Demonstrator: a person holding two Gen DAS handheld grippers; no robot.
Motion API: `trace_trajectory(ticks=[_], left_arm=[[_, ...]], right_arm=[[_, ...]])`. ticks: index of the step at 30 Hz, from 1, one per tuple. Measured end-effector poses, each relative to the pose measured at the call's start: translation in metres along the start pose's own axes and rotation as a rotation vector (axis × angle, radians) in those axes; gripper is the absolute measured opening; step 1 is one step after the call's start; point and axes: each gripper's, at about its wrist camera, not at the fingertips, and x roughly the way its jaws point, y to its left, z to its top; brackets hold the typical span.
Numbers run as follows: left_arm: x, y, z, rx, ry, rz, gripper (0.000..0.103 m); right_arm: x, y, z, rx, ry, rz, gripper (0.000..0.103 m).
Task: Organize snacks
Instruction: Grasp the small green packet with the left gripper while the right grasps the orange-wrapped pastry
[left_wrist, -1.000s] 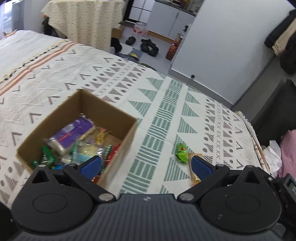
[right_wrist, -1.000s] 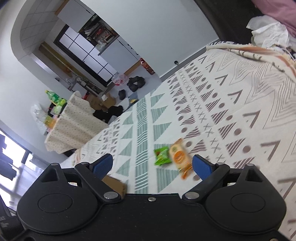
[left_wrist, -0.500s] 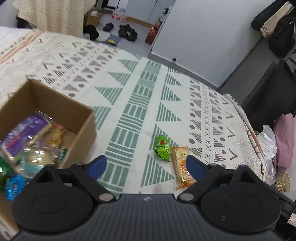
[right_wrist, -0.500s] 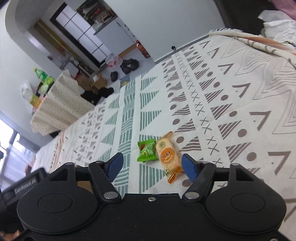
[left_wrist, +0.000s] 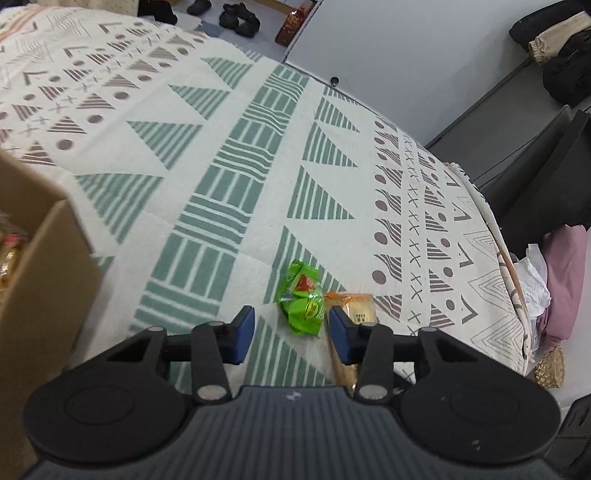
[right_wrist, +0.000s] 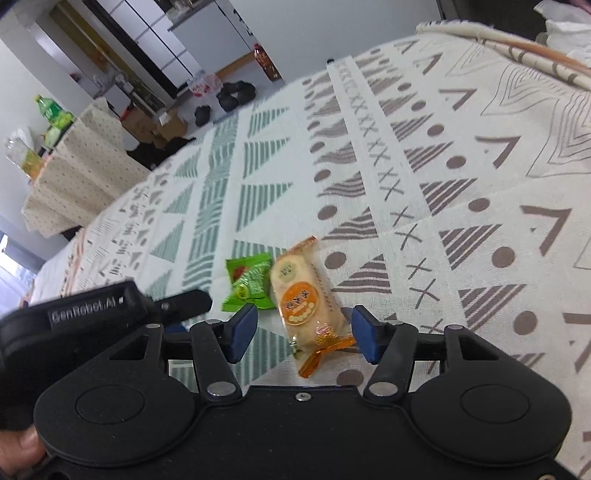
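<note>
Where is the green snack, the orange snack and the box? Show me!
green snack (left_wrist: 300, 298), left wrist view, middle of its crinkly wrapper.
orange snack (right_wrist: 301, 295), right wrist view, on its round orange label.
box (left_wrist: 44, 280), left wrist view, its outer cardboard wall.

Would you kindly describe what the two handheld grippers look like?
Both the left gripper and right gripper are matte black, with round discs, silver pivot screws and blue finger pads. The left's body is ribbed grey; its side reads "GenRobot.AI" in the right view.

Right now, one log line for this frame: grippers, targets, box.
left gripper: open, over green packet | right gripper: open, around orange packet | both packets on blanket | cardboard box: left edge
</note>
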Motion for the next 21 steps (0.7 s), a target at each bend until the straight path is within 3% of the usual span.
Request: trace_trajectory(ticks=[8, 10, 13, 17, 21], left_arm=[[0.029, -0.006, 0.005, 0.004, 0.032, -0.023, 0.042], [0.035, -0.007, 0.005, -0.003, 0.047, -0.024, 0.042], [0.043, -0.010, 0.003, 0.019, 0.056, -0.006, 0.042], [0.047, -0.011, 0.001, 0.021, 0.047, 0.018, 0.031], [0.044, -0.012, 0.001, 0.018, 0.044, 0.029, 0.029]], right_arm=[[0.027, 0.001, 0.000, -0.039, 0.040, -0.028, 0.055], [0.028, 0.001, 0.001, -0.046, 0.030, -0.039, 0.046], [0.029, -0.002, 0.003, -0.037, 0.021, -0.043, 0.044], [0.030, -0.002, 0.004, -0.045, 0.015, -0.051, 0.042], [0.024, -0.008, 0.006, -0.030, 0.006, -0.089, 0.042]])
